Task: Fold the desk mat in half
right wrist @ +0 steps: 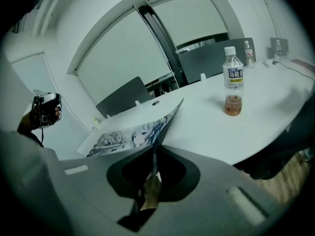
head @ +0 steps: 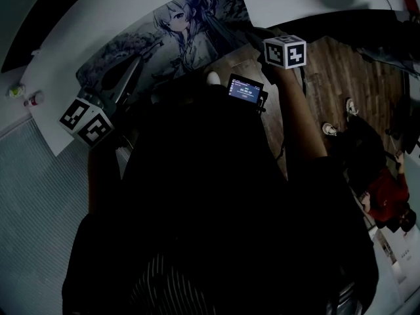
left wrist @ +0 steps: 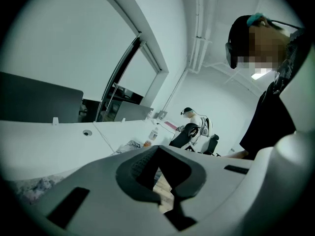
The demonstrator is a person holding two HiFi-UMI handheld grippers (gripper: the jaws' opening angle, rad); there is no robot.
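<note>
The desk mat (head: 177,25), printed with an anime figure, lies on the white table (head: 52,64) at the top of the head view. Its near edge is raised off the table. In the right gripper view the mat (right wrist: 133,134) runs from the table straight into my right gripper (right wrist: 153,165), which is shut on its thin edge. My left gripper (left wrist: 158,175) has its jaws together on a thin dark edge, and a strip of the mat's print (left wrist: 130,145) shows just beyond. In the head view my dark torso hides both sets of jaws, and only the marker cubes show.
A drink bottle (right wrist: 233,82) stands on the table right of the mat. Small bottles (head: 26,97) sit near the table's left edge. A black office chair (left wrist: 189,134) is beyond the table. A person (head: 387,195) stands on the wooden floor at the right.
</note>
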